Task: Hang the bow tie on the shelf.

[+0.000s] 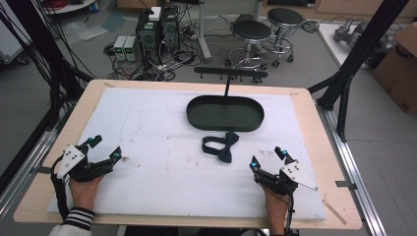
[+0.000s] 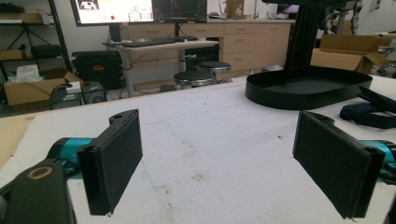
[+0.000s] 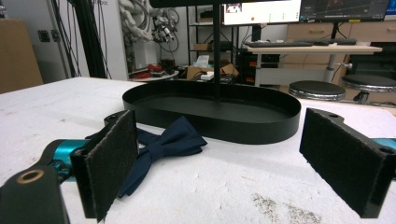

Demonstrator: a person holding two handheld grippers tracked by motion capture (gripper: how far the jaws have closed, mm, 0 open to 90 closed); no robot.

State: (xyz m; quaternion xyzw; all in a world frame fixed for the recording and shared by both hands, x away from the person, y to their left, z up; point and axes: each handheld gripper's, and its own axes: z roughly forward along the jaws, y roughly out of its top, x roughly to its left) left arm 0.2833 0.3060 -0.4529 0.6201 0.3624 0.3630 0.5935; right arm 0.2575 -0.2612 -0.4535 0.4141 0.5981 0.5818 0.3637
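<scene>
risk: both grippers, left [image 1: 102, 147] and right [image 1: 267, 157], gape empty; right could pinch only the bow tie [image 1: 220, 145]'s strap, probably thin, and drag it.

The high view looks forward and down from above the person's side, taking in the whole table [image 1: 305, 147]. The left gripper view sits low near the pad, facing toward about two o'clock, the black tray [image 2: 308, 88] at its upper right. The right gripper view, perhaps slightly nearer, faces about eleven o'clock; both share the tray [image 3: 215, 114] and bow tie [image 3: 159, 144].
</scene>
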